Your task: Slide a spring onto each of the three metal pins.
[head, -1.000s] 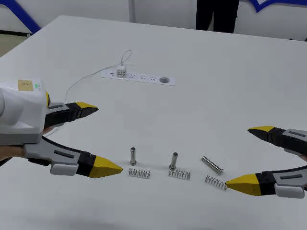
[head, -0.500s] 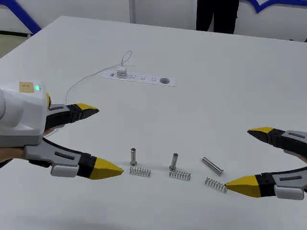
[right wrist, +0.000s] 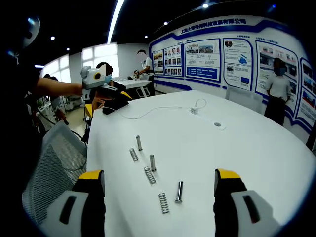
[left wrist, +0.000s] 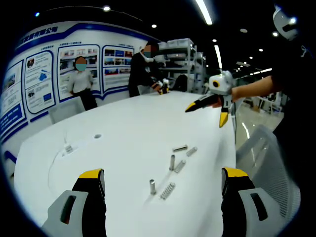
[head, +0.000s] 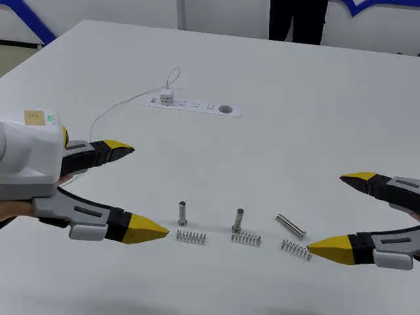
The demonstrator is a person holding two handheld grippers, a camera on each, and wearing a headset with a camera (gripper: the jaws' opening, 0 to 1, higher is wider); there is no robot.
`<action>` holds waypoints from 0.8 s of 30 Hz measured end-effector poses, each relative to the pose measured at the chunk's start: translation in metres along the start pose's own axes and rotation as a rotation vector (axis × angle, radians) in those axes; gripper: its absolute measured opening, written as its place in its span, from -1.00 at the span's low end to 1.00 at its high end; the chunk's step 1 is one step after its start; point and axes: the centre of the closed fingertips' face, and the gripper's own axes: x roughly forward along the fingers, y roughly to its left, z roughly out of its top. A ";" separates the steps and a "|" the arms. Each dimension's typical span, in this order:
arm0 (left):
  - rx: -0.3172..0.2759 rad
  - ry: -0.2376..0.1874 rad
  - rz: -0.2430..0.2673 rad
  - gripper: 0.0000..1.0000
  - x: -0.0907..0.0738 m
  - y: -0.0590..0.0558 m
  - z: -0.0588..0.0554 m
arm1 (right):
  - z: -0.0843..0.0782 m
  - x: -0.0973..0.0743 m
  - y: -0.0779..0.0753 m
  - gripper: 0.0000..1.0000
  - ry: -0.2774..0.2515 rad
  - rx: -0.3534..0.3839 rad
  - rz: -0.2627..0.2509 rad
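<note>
Both grippers are wide open and hold nothing. The left gripper [head: 141,190] hangs over the table [head: 295,118] to the left of the parts, and its nearer jaw tip is close to the left spring [head: 191,237] but clear of it. The right gripper [head: 331,212] stands at the right. Its nearer jaw tip is just beside the end of the right spring [head: 295,249]; we cannot tell whether they touch.

Three pins sit in a row near the table's front edge. The left pin [head: 182,213] and the middle pin [head: 238,220] stand upright. The right pin [head: 290,225] lies on its side. One spring lies flat just in front of each pin, the middle spring [head: 246,238] among them. No spring is on a pin yet.

We judge the springs to be very light, thin wire coils that are soft along their length. They are likely to roll or flick out from between hard jaws. We recommend a light pinch across the coil near one end, leaving the other end open for the pin.

The pins look stiff, smooth and slippery. The upright two stand on a small base and should tip at a slight knock, and the lying one should roll. We recommend holding each pin low on the shank so that the top stays free.
</note>
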 end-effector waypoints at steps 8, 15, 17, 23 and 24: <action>0.010 -0.012 0.015 1.00 0.001 0.004 0.002 | -0.004 0.005 -0.009 0.73 0.011 -0.019 -0.035; -0.008 -0.010 0.010 1.00 0.005 0.004 -0.003 | -0.004 0.012 -0.018 0.62 0.006 -0.004 -0.063; -0.012 -0.007 0.006 1.00 0.006 0.003 -0.005 | -0.004 0.015 -0.020 0.58 0.006 0.009 -0.067; -0.023 -0.005 -0.002 1.00 0.008 0.002 -0.008 | -0.009 0.023 -0.024 0.48 0.024 0.034 -0.065; -0.022 -0.003 -0.001 1.00 0.008 0.002 -0.009 | -0.010 0.025 -0.025 0.46 0.028 0.035 -0.064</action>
